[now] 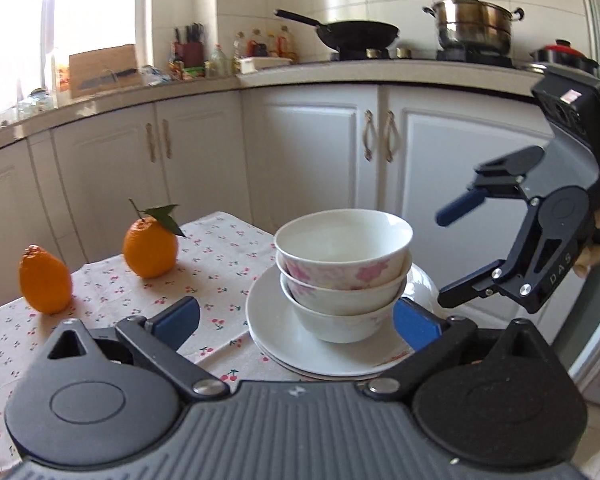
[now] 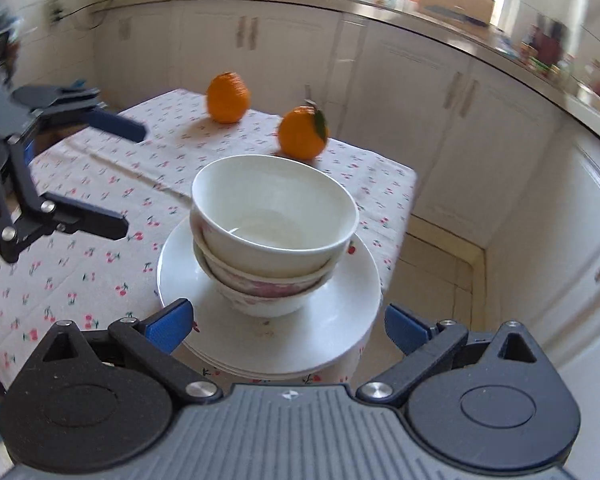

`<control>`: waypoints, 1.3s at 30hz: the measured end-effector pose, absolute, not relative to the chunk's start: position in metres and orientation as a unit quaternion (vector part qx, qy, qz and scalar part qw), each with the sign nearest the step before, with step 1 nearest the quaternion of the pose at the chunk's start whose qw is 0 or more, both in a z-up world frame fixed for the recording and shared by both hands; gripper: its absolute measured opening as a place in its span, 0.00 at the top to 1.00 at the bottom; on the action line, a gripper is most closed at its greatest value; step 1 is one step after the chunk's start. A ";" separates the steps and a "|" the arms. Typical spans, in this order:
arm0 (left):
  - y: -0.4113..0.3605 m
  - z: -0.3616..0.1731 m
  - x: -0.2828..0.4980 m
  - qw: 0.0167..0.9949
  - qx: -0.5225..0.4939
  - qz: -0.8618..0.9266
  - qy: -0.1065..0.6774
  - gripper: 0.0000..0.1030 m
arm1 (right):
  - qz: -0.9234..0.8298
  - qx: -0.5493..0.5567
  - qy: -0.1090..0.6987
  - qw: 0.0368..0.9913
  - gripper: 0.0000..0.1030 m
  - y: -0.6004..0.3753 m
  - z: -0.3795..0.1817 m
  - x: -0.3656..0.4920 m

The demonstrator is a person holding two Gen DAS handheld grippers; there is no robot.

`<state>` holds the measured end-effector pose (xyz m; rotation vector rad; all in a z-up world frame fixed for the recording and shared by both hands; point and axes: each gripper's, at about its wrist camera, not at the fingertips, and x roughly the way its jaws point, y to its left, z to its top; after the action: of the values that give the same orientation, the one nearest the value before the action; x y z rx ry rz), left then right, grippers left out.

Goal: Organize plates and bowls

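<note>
Three white bowls with pink flowers are nested in a stack (image 1: pixel 342 268) (image 2: pixel 274 236) on a pile of white plates (image 1: pixel 276 328) (image 2: pixel 340 320) near the table's corner. My left gripper (image 1: pixel 296 322) is open and empty, its blue pads level with the plates on either side of the stack, short of it. My right gripper (image 2: pixel 288 326) is open and empty, just in front of the plates. Each gripper shows in the other's view, open: the right one (image 1: pixel 448 256) beside the stack, the left one (image 2: pixel 136 176) over the cloth.
Two oranges (image 1: pixel 150 246) (image 1: pixel 44 280) stand on the cherry-print tablecloth (image 1: pixel 100 300) behind the stack. White cabinets (image 1: pixel 312 148) and a counter with a wok (image 1: pixel 356 34) and a steel pot (image 1: pixel 474 24) lie beyond. The table edge drops to tiled floor (image 2: pixel 440 264).
</note>
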<state>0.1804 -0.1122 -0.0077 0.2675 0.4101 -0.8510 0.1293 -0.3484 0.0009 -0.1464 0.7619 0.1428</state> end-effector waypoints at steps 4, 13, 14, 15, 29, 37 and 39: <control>-0.105 -0.003 0.161 0.912 0.095 -0.353 0.189 0.00 | -0.035 0.010 0.358 0.933 0.00 -0.336 0.006 0.107; -0.103 0.019 0.128 0.940 0.073 -0.224 0.247 0.01 | -0.126 0.022 0.329 0.936 0.00 -0.291 0.026 0.076; -0.100 0.020 0.123 0.941 0.072 -0.221 0.247 0.01 | -0.129 0.018 0.327 0.936 0.00 -0.289 0.027 0.074; -0.099 0.021 0.120 0.942 0.076 -0.215 0.247 0.00 | -0.132 0.013 0.326 0.936 0.00 -0.285 0.029 0.072; -0.097 0.027 0.107 0.947 0.069 -0.189 0.251 0.01 | -0.142 0.009 0.313 0.939 0.00 -0.275 0.037 0.064; -0.098 0.026 0.107 0.947 0.069 -0.185 0.255 0.00 | -0.147 0.009 0.315 0.938 0.00 -0.274 0.035 0.065; -0.098 0.026 0.107 0.947 0.067 -0.185 0.256 0.00 | -0.147 0.008 0.315 0.938 0.00 -0.274 0.035 0.065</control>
<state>0.1068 -0.0976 0.0259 0.1373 0.5205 -0.3757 0.0651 -0.2740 0.0349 0.0172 0.6434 -0.3004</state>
